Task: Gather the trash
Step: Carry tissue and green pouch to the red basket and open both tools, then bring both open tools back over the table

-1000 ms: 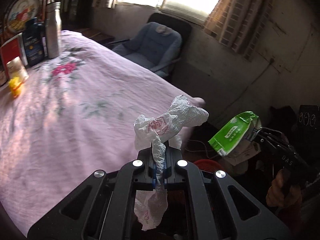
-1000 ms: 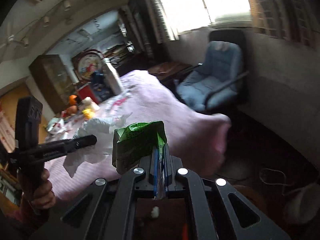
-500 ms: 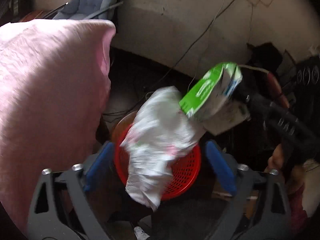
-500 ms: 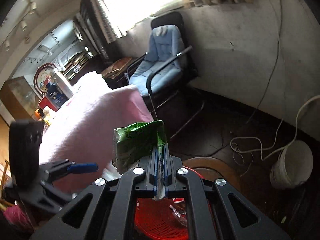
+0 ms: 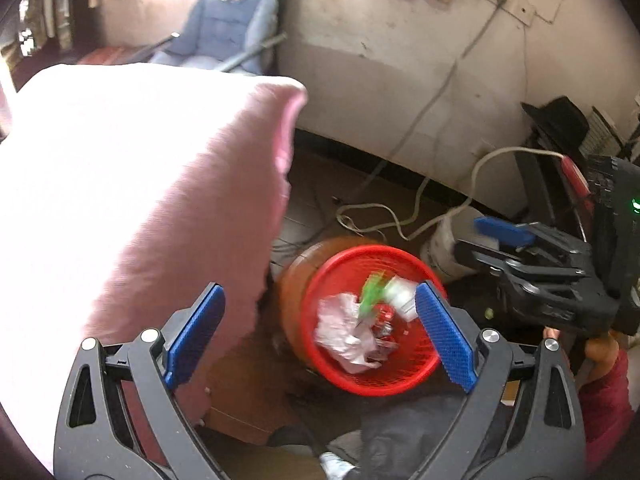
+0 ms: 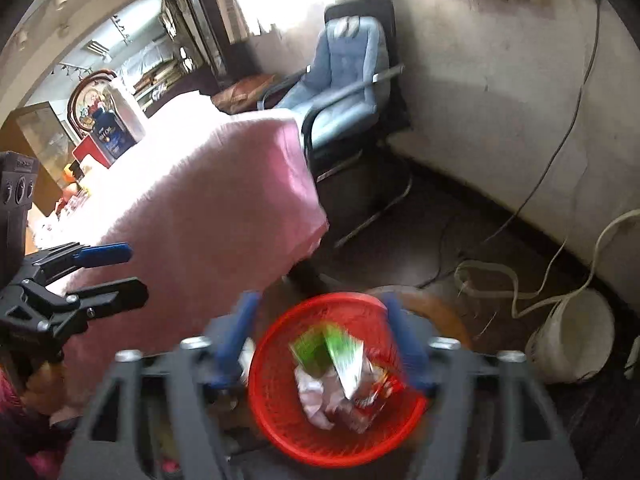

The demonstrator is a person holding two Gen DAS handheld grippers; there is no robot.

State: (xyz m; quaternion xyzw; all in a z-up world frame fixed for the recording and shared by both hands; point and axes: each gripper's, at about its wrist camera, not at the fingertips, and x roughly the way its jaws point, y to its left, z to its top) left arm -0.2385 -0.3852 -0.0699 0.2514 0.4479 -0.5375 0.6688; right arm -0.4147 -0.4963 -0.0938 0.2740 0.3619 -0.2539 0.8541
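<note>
Since 0.5 s ago: both grippers now empty | red basket on floor beside pink-covered table holds crumpled tissue, green packet | left gripper jaws spread wide above basket | right gripper jaws apart, blurred, released.

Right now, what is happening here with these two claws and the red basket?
A person is collecting trash with a handheld claw in each hand. Both the left claw and the right claw are open above the red basket on the floor beside the pink-covered bed. A crumpled white tissue and a green wrapper are in the basket, blurred in both views, so neither claw holds anything.
</note>
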